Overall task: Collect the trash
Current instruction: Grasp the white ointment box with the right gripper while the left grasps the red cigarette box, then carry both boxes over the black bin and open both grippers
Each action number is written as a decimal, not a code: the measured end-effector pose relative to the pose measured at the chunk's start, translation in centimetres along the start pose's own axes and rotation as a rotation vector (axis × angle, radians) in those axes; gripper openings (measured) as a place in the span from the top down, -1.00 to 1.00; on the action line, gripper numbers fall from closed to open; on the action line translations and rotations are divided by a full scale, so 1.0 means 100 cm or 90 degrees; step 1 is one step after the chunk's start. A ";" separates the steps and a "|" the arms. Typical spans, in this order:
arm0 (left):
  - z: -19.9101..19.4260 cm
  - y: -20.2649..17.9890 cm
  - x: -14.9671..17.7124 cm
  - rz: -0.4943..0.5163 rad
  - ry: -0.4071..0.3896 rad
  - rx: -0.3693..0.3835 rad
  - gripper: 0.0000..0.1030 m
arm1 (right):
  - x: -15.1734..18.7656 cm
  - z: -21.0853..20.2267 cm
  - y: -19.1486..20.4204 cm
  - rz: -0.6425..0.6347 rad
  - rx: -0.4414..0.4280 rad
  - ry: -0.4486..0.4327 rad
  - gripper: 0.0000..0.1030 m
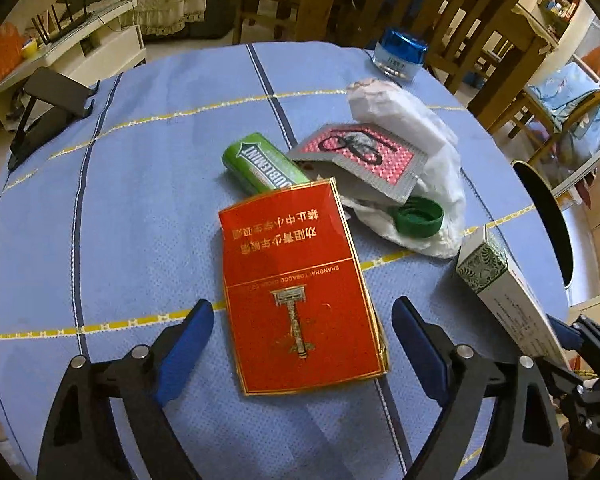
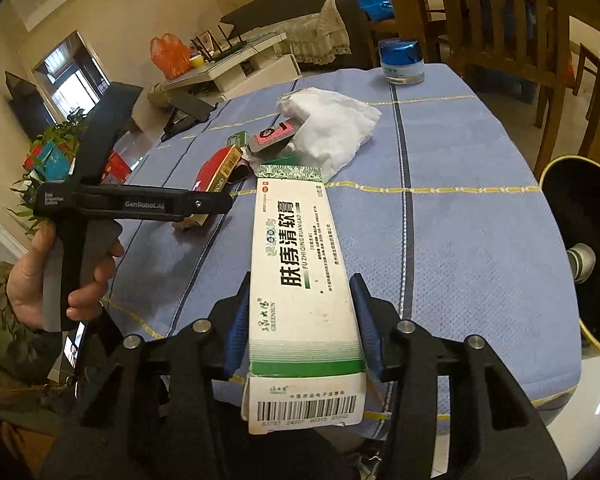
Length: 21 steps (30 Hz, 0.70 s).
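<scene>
My left gripper [image 1: 302, 312] is open, its jaws on either side of a red cigarette pack [image 1: 300, 284] that lies flat on the blue tablecloth [image 1: 140, 208]. Behind the pack lie a green gum pack [image 1: 262, 164], a pink and grey card packet [image 1: 360, 156], a green bottle cap [image 1: 418, 216] and crumpled white tissue [image 1: 416, 120]. My right gripper [image 2: 300, 300] is shut on a long white and green ointment box [image 2: 298, 264], held above the table's right part. The box also shows in the left wrist view [image 1: 504, 296]. The left gripper shows in the right wrist view [image 2: 140, 204].
A jar with a blue lid [image 1: 400, 54] stands at the table's far edge. A black phone stand [image 1: 48, 108] is at the far left. A black bin with a gold rim [image 2: 584, 252] stands off the table's right side. Wooden chairs [image 1: 452, 8] stand behind.
</scene>
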<state>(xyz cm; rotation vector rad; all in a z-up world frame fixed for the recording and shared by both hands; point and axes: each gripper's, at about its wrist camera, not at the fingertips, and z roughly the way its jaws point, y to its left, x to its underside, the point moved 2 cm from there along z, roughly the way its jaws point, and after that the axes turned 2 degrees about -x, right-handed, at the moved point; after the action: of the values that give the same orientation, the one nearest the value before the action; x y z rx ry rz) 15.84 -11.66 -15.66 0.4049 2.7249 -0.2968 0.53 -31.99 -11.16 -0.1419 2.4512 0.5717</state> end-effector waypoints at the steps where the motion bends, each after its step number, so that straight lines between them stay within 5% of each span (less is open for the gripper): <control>1: -0.001 0.003 0.000 -0.011 -0.001 0.013 -0.69 | 0.000 0.000 -0.002 0.006 -0.005 0.000 0.10; 6: -0.002 0.019 -0.009 -0.063 0.008 0.088 -0.74 | 0.000 -0.003 -0.008 0.026 -0.013 -0.003 0.10; 11: -0.001 -0.002 -0.003 0.002 0.000 -0.002 -0.30 | -0.001 -0.005 -0.007 0.027 -0.007 -0.005 0.10; 14: -0.002 -0.005 0.004 0.019 0.009 0.011 -0.28 | -0.003 -0.007 -0.006 0.025 -0.003 -0.007 0.10; 17: -0.011 0.010 0.008 -0.021 0.024 0.086 -0.28 | -0.004 -0.011 -0.003 0.019 0.007 -0.011 0.10; 21: -0.040 0.027 0.008 -0.022 -0.017 0.057 -0.28 | -0.005 -0.015 0.000 0.011 0.014 -0.017 0.10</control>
<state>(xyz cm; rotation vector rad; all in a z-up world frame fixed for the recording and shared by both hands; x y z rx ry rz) 14.66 -7.97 -12.74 0.3750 2.7020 -0.4318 0.12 -32.67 -9.73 -0.1032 2.4344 0.5500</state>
